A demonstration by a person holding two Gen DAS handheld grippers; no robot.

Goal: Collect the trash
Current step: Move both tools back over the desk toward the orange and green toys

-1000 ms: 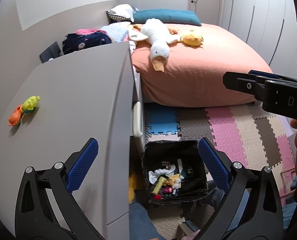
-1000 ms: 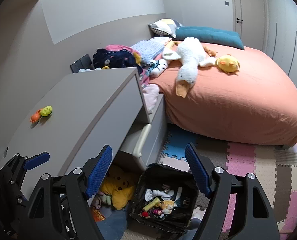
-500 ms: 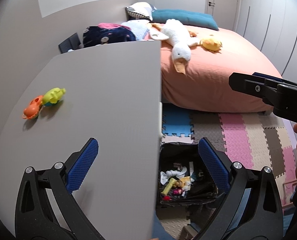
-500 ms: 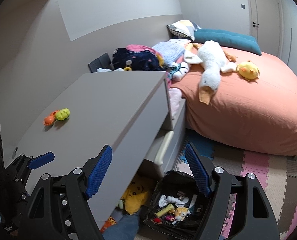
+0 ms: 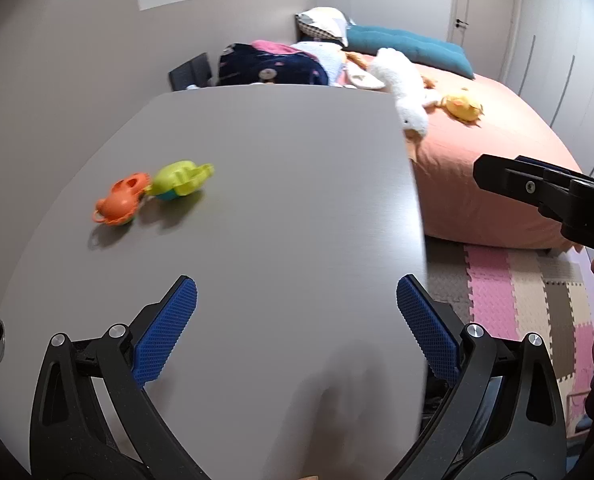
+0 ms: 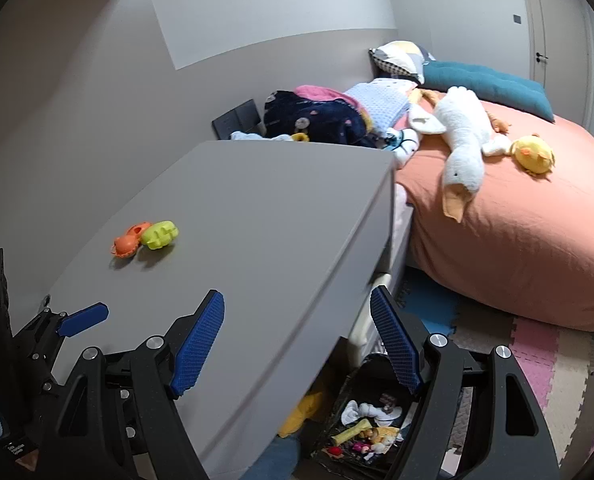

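An orange and a yellow-green plastic toy (image 5: 153, 196) lie together on the grey dresser top (image 5: 277, 200), toward its left; they also show in the right wrist view (image 6: 147, 237). My left gripper (image 5: 297, 332) is open and empty above the near part of the dresser top. My right gripper (image 6: 297, 340) is open and empty over the dresser's front edge. A black trash bin (image 6: 367, 428) with several scraps stands on the floor below the dresser, partly hidden by my right fingers.
A bed with an orange sheet (image 6: 517, 232) fills the right, with a white goose plush (image 6: 463, 140), a yellow plush (image 6: 533, 156) and piled clothes (image 6: 317, 114). Coloured foam mats (image 5: 517, 292) cover the floor. A dresser drawer (image 6: 377, 300) is pulled open.
Both grippers have risen and swung left over the dresser top. The toys are closer and more central. The trash bin has dropped out of the left wrist view.
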